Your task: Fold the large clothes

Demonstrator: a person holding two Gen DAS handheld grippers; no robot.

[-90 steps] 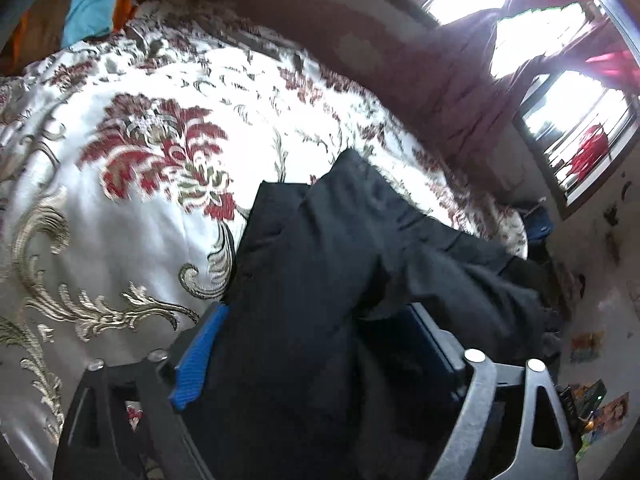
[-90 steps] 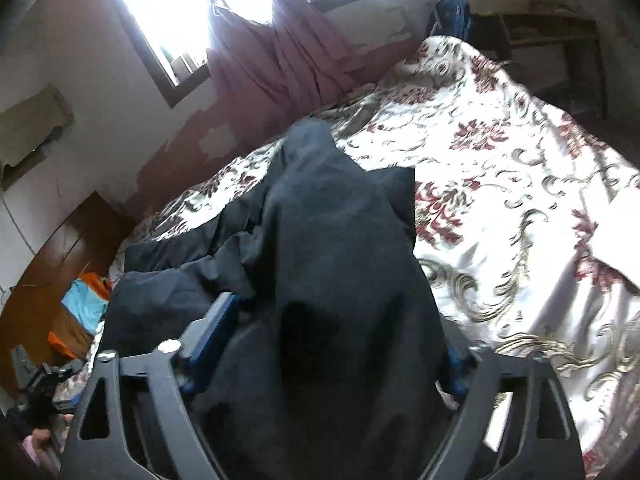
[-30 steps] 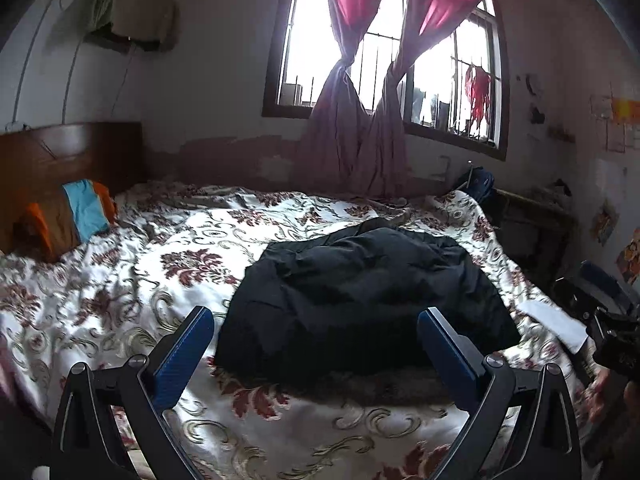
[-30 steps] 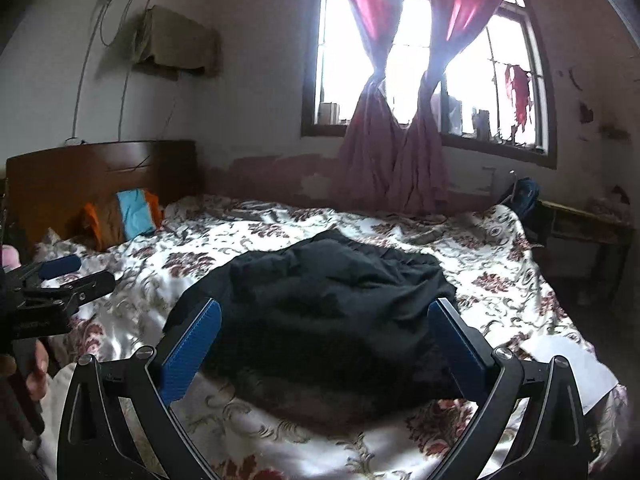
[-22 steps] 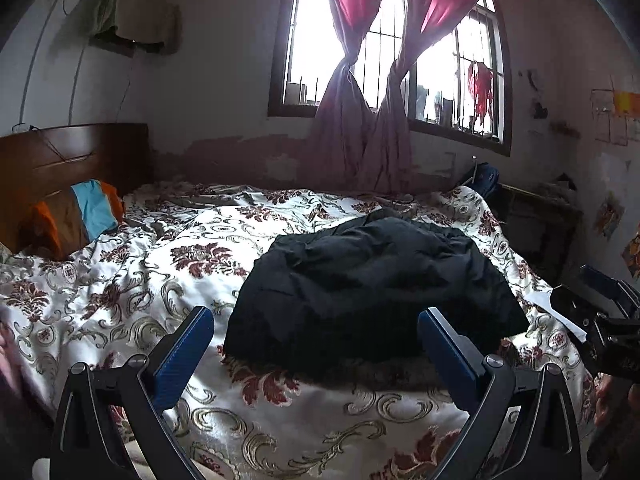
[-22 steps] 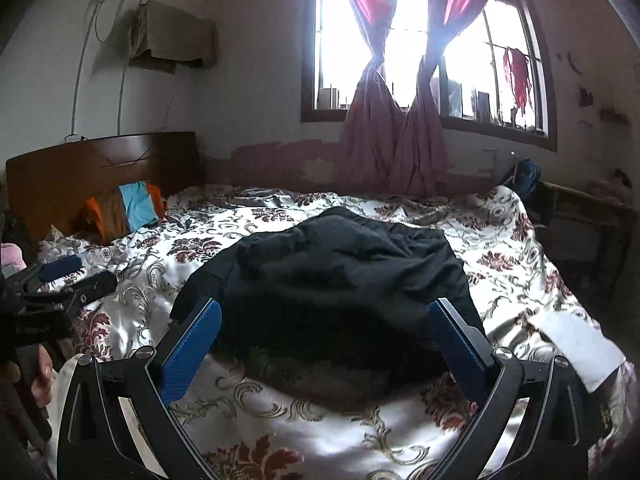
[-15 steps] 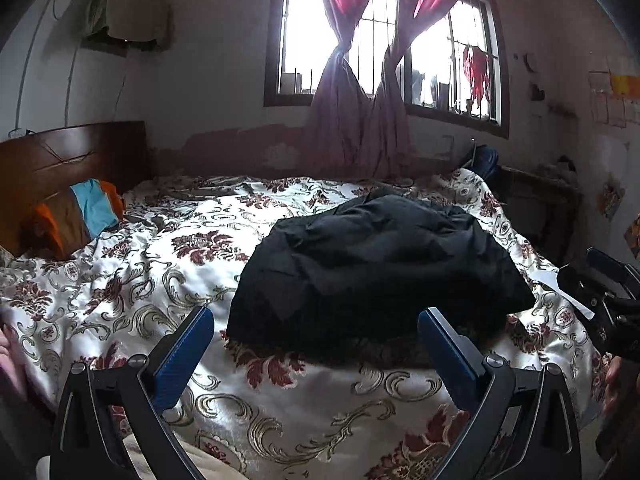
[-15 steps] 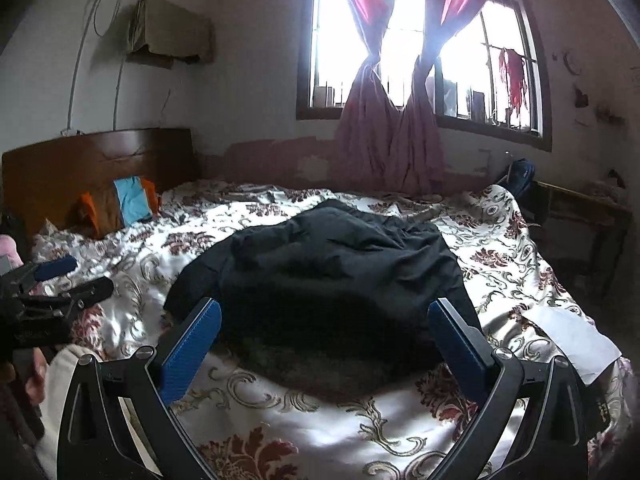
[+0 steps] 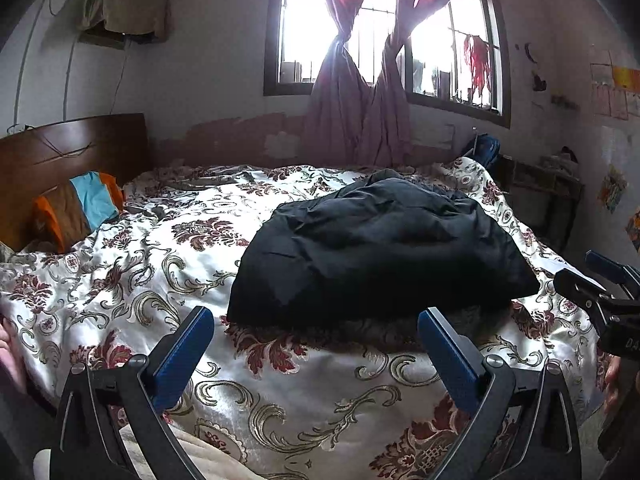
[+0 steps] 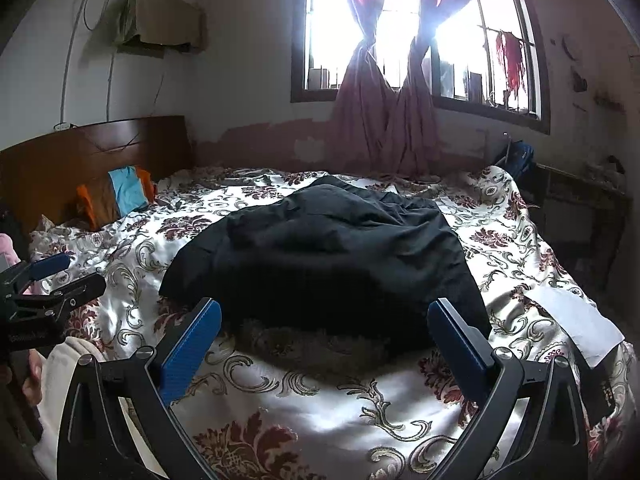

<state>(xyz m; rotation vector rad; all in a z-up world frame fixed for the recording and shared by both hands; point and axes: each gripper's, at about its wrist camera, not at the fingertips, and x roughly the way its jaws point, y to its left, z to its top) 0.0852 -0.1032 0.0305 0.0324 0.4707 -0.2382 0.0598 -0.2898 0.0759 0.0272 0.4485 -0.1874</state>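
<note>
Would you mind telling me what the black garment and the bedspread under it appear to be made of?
The black garment looks like a matte woven cloth, perhaps cotton or a blend: it shows soft creases and no sheen. The bedspread looks like satin, likely synthetic: its pale ground glares under the window light, with a floral pattern in red and gold.

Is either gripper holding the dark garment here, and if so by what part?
Nothing is held. The left gripper and right gripper are both open, apart from the black garment on the bed.

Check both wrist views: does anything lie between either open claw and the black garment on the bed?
Nothing visible does. Only bare floral bedspread separates the left claw and right claw from the black garment.
</note>
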